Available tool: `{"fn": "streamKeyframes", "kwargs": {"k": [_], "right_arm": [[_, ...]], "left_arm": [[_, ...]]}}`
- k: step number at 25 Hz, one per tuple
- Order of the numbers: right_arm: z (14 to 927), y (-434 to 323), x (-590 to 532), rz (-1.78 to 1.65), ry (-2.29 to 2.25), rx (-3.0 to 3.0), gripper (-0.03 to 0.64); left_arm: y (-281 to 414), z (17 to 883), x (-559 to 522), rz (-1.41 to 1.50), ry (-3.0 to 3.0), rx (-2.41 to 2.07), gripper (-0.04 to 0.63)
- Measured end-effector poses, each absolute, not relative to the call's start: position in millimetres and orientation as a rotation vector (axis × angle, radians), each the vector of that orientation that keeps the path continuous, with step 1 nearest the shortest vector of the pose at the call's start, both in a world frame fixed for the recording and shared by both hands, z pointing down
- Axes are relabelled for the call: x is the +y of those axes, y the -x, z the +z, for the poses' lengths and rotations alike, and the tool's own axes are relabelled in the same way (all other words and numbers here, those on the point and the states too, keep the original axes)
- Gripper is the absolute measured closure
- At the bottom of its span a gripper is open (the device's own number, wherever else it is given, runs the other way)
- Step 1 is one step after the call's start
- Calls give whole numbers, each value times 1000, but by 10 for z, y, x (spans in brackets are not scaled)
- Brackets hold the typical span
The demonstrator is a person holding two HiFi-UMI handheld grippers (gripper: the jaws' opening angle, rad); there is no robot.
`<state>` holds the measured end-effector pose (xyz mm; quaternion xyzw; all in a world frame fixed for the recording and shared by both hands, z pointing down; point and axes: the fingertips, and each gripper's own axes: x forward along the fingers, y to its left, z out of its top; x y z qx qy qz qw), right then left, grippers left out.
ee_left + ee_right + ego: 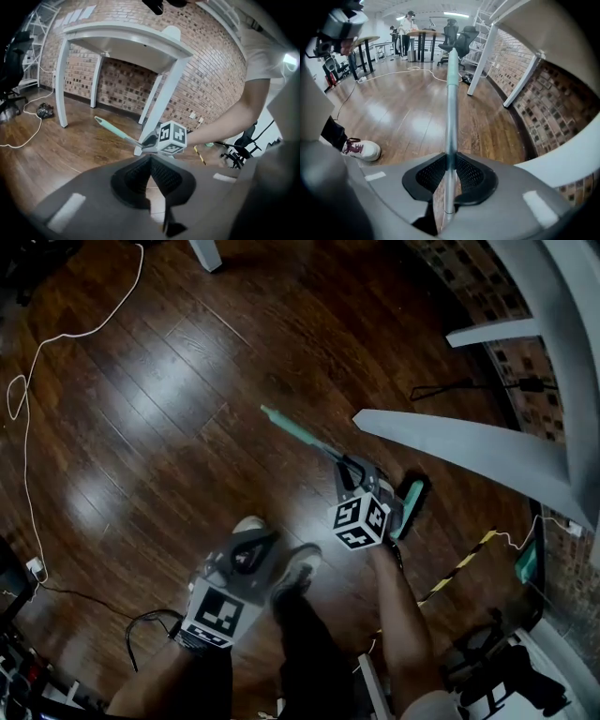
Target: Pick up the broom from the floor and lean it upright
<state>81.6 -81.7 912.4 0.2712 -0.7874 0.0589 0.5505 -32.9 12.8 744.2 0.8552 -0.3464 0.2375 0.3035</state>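
Note:
The broom has a grey handle (pixel 323 448) with a teal grip end and a dark head with a teal edge (pixel 411 507). My right gripper (pixel 352 471) is shut on the handle close to the head. In the right gripper view the handle (pixel 451 103) runs straight out between the pads of the right gripper (pixel 450 157). The left gripper view shows the handle (pixel 115 130) slanting up to the left from the right gripper's marker cube (pixel 171 137). My left gripper (pixel 255 540) hangs to the broom's left with nothing in it. Its pads meet at the tip of the left gripper (pixel 151 159).
A white table (pixel 450 442) stands by a brick wall (pixel 469 277) just right of the broom. A white cable (pixel 28 427) trails over the wooden floor at the left. The person's shoes (pixel 295 573) are below the grippers. Office chairs (pixel 459 40) and a desk stand far off.

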Motion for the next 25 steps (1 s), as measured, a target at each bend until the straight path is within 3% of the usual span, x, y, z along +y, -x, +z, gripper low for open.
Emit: {"fn": "streamKeyframes", "kwargs": {"k": [11, 25], "right_arm": [[7594, -1687, -376, 139, -965, -1921, 528], [6571, -3212, -870, 267, -1410, -1949, 522]], "left_arm": [[-243, 6828, 57, 591, -2371, -836, 595], [-1397, 6075, -347, 634, -2486, -845, 595]]}}
